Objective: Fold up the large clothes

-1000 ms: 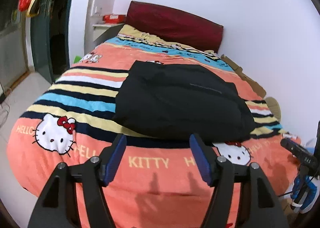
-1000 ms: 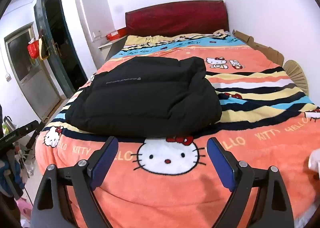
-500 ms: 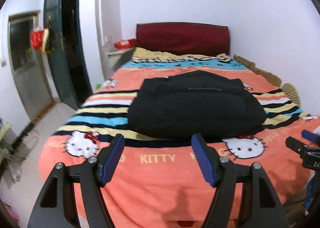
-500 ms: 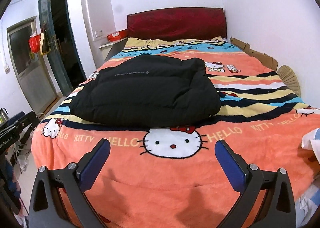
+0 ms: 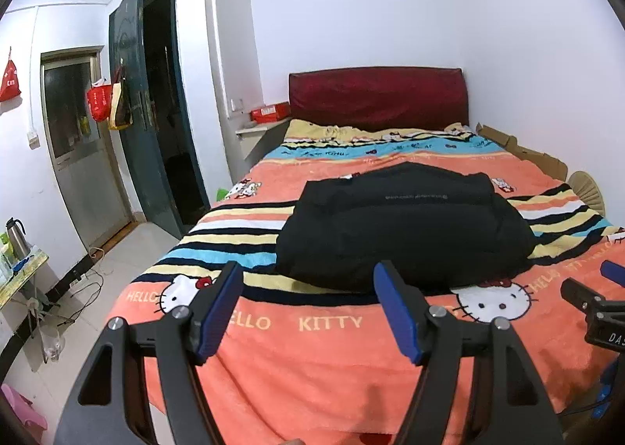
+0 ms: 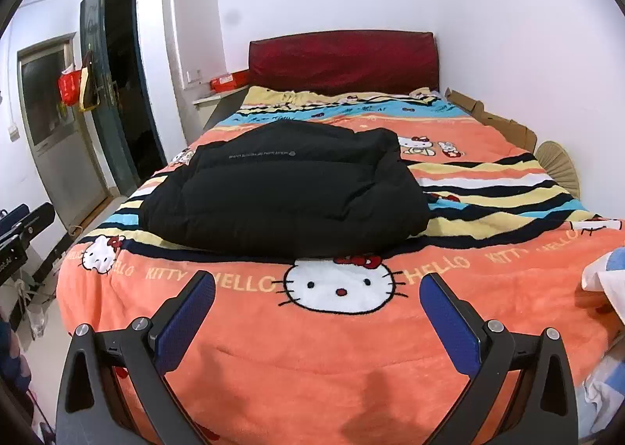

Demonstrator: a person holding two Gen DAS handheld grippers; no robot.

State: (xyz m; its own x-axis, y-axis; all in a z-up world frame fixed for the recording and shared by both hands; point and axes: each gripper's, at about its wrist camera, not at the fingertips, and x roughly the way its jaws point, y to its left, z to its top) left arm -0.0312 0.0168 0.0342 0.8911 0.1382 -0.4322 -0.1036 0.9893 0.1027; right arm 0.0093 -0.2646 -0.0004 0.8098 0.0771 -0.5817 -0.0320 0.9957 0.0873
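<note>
Right now I have both grippers held back over the foot of the bed (image 5: 351, 367), and neither touches anything. My left gripper (image 5: 308, 304) stands released, its blue pads (image 5: 218, 308) apart with only the orange blanket (image 6: 312, 367) showing between them. My right gripper (image 6: 316, 312) has just been opening and now stands spread wide, nothing between its fingers (image 6: 449, 316) but the blanket's cat-face print.

The black padded jacket (image 5: 402, 230) lies folded into a thick bundle in the middle of the bed, at about 12 o'clock from the left gripper and 11 o'clock from the right one, well clear of both. A line of small pale lettering runs across its top panel.

Beyond it, at 12 o'clock, the dark red headboard (image 6: 343, 58) stands against the white wall. At 9 o'clock in the left wrist view a dark green door (image 5: 136, 101) stands open.
</note>
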